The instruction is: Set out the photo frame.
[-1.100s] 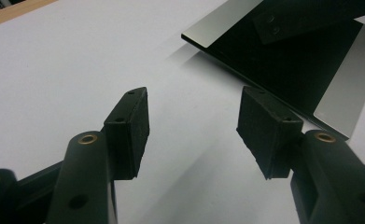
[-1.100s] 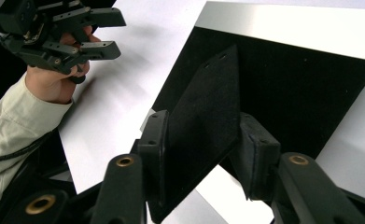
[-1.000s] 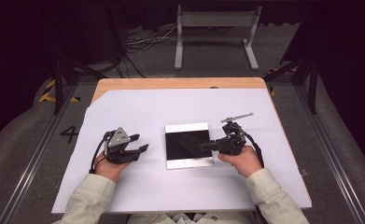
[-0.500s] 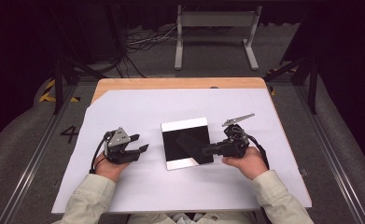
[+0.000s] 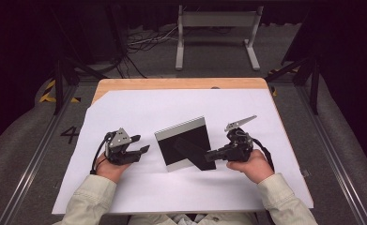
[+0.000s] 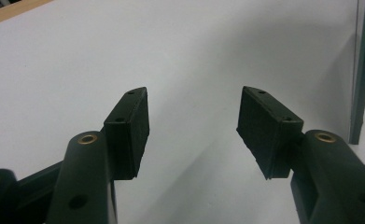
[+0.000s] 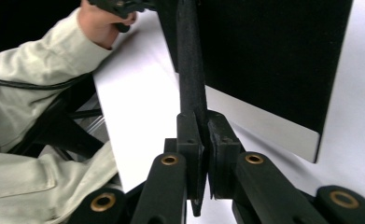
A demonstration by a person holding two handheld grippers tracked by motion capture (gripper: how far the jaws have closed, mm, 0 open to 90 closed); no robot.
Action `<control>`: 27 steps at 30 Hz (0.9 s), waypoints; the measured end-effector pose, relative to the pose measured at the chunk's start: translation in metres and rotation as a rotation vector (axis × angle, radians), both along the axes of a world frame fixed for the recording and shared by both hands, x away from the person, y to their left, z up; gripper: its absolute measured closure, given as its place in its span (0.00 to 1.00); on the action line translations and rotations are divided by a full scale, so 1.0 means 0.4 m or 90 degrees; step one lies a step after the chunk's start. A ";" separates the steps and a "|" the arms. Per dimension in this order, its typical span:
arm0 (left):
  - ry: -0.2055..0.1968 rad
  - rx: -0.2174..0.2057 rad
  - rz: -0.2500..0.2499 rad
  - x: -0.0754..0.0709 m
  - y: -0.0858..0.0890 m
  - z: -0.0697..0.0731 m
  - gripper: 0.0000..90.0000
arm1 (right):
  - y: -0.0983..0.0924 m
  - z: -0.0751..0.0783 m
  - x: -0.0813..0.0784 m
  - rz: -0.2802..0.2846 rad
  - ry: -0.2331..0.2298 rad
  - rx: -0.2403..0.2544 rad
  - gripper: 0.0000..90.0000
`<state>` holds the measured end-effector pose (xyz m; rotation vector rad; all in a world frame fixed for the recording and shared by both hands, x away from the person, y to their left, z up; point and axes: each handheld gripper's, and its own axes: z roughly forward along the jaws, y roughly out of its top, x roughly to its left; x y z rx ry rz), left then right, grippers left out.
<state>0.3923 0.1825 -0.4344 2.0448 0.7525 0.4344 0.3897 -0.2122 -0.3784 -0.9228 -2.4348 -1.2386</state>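
**Black flap pinched over the panel at mid-table**

The black-and-silver panel [image 5: 185, 144] lies slightly askew at the middle of the table [image 5: 181, 84], on a white sheet [image 5: 139, 108] that covers nearly all of the wooden top. A thin black flap [image 7: 189, 70] stands up from its dark face (edge-on in the right gripper view). The right tongs [image 5: 209, 156] have just been closing and now pinch this flap, pads pressed against it. The left tongs [image 5: 141, 145] rest on the sheet just left of the panel, spread wide with nothing between them. Beyond the table's far edge lie grey floor, loose cables [image 5: 143, 42] and a white metal stand [image 5: 217, 33]; metal rails [image 5: 35, 154] flank the table. Nothing lies between tongs and panel.
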 end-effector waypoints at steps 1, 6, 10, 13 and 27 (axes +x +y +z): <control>0.000 0.000 0.000 0.000 0.000 0.000 0.49 | 0.001 0.002 -0.001 0.006 0.002 0.006 0.96; 0.000 0.000 0.000 0.000 0.000 0.000 0.49 | 0.006 0.007 -0.002 0.018 0.003 0.021 0.97; 0.000 -0.001 0.000 0.000 0.001 0.000 0.49 | 0.008 0.009 -0.004 0.017 0.003 0.027 0.97; -0.001 -0.002 0.000 0.000 0.000 0.000 0.49 | 0.007 0.009 -0.003 0.017 0.006 0.036 0.98; -0.001 -0.002 -0.001 0.001 0.001 0.000 0.48 | 0.001 0.021 -0.007 -0.018 -0.048 0.074 0.98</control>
